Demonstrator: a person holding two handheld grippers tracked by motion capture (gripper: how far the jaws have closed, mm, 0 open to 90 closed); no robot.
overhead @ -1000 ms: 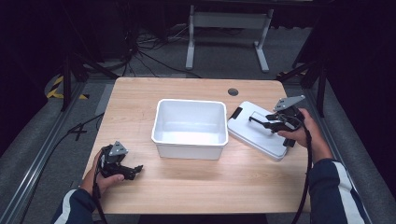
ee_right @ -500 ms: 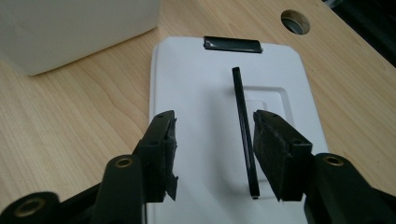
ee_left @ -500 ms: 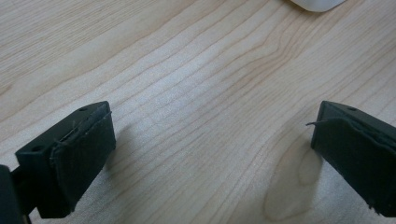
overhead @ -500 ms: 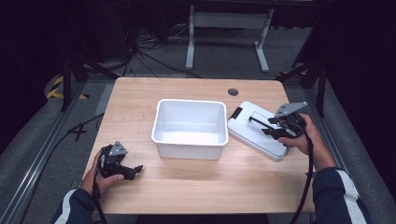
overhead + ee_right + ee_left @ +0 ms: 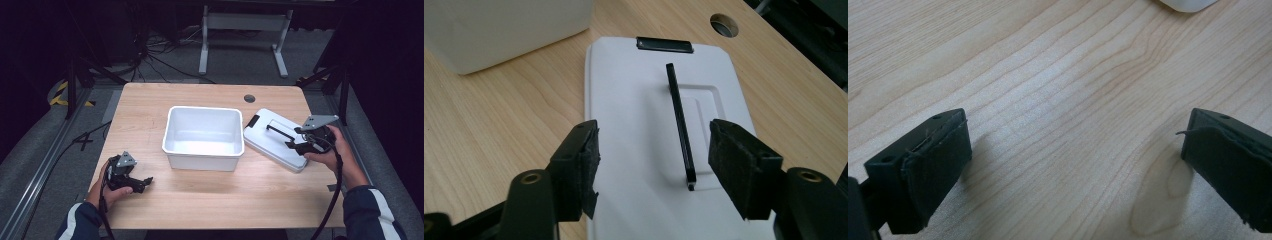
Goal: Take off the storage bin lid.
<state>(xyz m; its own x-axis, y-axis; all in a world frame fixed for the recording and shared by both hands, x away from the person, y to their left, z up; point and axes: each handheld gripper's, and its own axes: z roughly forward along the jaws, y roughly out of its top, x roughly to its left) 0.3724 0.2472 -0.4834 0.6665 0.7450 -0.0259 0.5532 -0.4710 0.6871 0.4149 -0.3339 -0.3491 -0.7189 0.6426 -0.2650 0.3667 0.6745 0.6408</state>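
Left gripper (image 5: 142, 183) low at the near left corner of the wooden counter (image 5: 150, 105), held in a hand (image 5: 107, 192), jaws wide apart with bare wood grain between them, clamped on nothing. Well apart from the white bin (image 5: 202, 159), whose corner just peeks in at the top of the left gripper view (image 5: 1188, 4).

At the middle of the counter, the white bin, open side up, nothing visible inside.

Just right of the bin, close to it but whether touching cannot be told, the white lid (image 5: 272, 142) lying flat and angled, a black clip (image 5: 665, 44) at its far end and a thin black handle bar (image 5: 679, 117) along its middle. Beyond it, a round cable hole (image 5: 249, 98) in the counter.

Right gripper (image 5: 292, 145) over the near right part of the lid, held in a hand (image 5: 337, 152), jaws apart, one on each side of the near end of the handle bar, not closed on it.
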